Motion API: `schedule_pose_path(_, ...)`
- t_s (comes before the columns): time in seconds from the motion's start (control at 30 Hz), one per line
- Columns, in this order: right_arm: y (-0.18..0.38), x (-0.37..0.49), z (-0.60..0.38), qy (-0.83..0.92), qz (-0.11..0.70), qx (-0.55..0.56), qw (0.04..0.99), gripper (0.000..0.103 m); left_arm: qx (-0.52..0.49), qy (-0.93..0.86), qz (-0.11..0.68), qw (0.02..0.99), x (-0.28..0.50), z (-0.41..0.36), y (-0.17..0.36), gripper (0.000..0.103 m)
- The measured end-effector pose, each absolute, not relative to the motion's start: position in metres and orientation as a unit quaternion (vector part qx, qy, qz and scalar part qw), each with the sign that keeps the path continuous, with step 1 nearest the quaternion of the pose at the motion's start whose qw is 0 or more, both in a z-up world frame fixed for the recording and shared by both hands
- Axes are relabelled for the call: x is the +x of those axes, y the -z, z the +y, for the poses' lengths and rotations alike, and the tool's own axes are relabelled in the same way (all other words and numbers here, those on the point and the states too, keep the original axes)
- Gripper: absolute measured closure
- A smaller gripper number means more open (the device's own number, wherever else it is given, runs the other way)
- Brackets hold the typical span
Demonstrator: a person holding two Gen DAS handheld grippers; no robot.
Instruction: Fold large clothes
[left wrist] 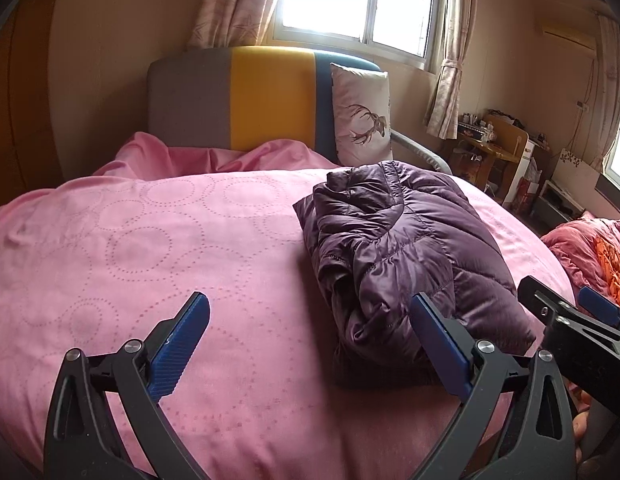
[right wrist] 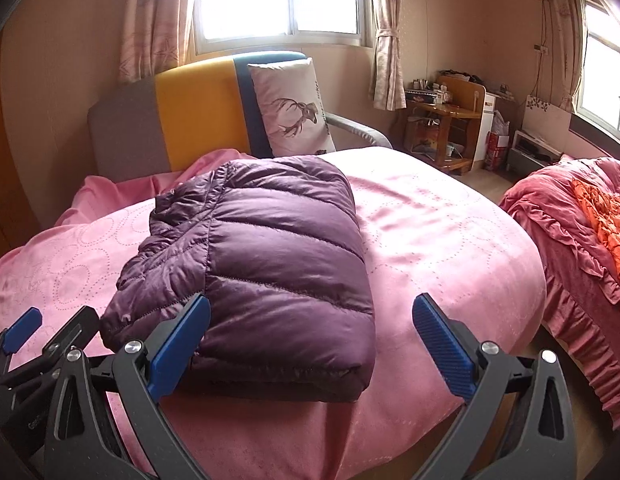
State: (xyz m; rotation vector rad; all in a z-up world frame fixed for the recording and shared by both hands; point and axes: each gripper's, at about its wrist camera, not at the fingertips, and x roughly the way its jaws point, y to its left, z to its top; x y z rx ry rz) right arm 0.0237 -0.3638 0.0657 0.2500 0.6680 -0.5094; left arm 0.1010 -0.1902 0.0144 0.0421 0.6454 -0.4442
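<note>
A purple quilted puffer jacket [left wrist: 406, 252] lies folded into a thick bundle on the pink bed cover [left wrist: 150, 240]. In the right wrist view the jacket [right wrist: 270, 264] sits just ahead, near the bed's front edge. My left gripper [left wrist: 310, 328] is open and empty, above the cover to the left of the jacket's near end; its right finger [left wrist: 438, 344] is close to the jacket. My right gripper [right wrist: 310, 332] is open and empty, just short of the jacket's near edge. The right gripper also shows at the right edge of the left wrist view [left wrist: 582, 320].
A grey, yellow and blue headboard [right wrist: 198, 116] and a deer-print pillow [right wrist: 294, 108] stand at the back. A second bed with red bedding [right wrist: 582, 232] is at the right, with a strip of floor between. A wooden desk [right wrist: 446, 120] stands by the window wall.
</note>
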Motion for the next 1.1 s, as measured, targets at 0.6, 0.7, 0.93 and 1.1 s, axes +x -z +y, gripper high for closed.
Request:
schedule_pose_path(0.6, -0.056, 0.020, -0.358, 0.242, 0.328, 0.104, 0.907, 0.002, 0.028, 0.190, 0.310, 0.931, 0.093, -0.193, -0.016, 0.004)
schedule_pose_path(0.7, -0.055, 0.020, -0.360, 0.244, 0.329, 0.109, 0.906, 0.002, 0.026, 0.190, 0.311, 0.931, 0.093, -0.192, -0.017, 0.004)
schedule_pose_path(0.93, -0.053, 0.019, -0.360, 0.246, 0.332, 0.111, 0.904, 0.002, 0.026, 0.186, 0.313, 0.931, 0.094, -0.191, -0.016, 0.004)
schedule_pose_path(1.1, -0.052, 0.019, -0.358, 0.245, 0.334, 0.110, 0.904, 0.002, 0.025, 0.178, 0.314, 0.932, 0.094, -0.189, -0.015, 0.004)
